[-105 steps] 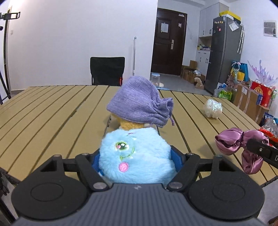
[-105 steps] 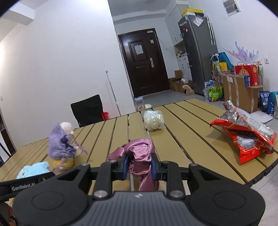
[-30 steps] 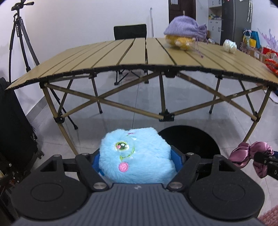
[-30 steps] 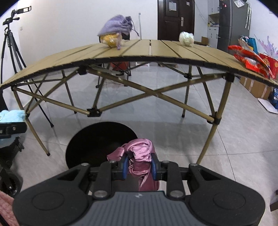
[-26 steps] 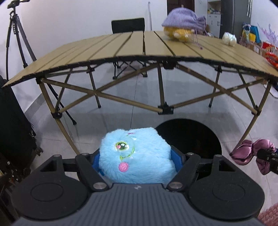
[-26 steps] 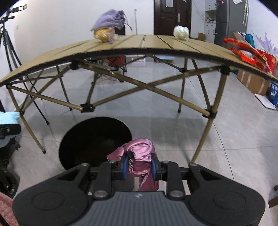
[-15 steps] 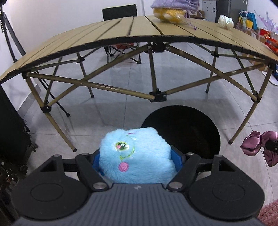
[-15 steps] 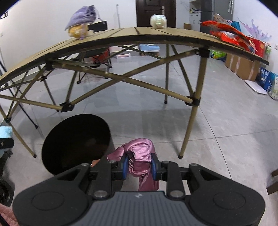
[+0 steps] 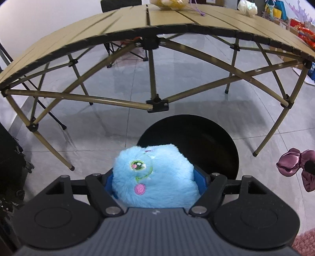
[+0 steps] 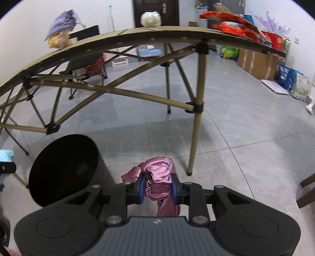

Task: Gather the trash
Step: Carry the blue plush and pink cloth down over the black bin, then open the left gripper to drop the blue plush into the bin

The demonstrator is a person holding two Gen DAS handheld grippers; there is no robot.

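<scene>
1. Between the left gripper's (image 9: 155, 178) blue pads sits a fluffy blue plush toy (image 9: 155, 177), clamped on both sides, embroidered eye and pink cheek facing the camera.
2. Right gripper (image 10: 158, 189) is clenched on a crumpled pink satin scrunchie (image 10: 157, 177); fabric bulges above the pads and a tail hangs below them.
3. Black round trash bin (image 9: 198, 141) stands on the grey tiled floor (image 9: 98, 128), directly beyond the plush in the left view, mouth open. Inside is dark, contents cannot be made out.
4. From the right view the same bin (image 10: 63, 167) sits to the left of the scrunchie, not under it; scrunchie is over bare floor beside the bin wall.
5. Scrunchie also shows at the far right edge of the left view (image 9: 293, 164), off to the side of the bin rim.
6. Just beyond the bin stands a folding table (image 9: 157, 17) with tan slats and crossed metal legs; one leg (image 10: 196, 126) lands on the floor near the scrunchie.
7. On the tabletop: a yellow plush under a purple drawstring pouch (image 10: 61, 25), a clear crumpled plastic bag (image 10: 150, 18), a red snack bag (image 10: 234, 25) at the right edge.
8. Behind the table: black folding chair (image 10: 86, 53), dark door (image 10: 155, 7), cardboard boxes (image 10: 256, 63) and bags by the right wall.
</scene>
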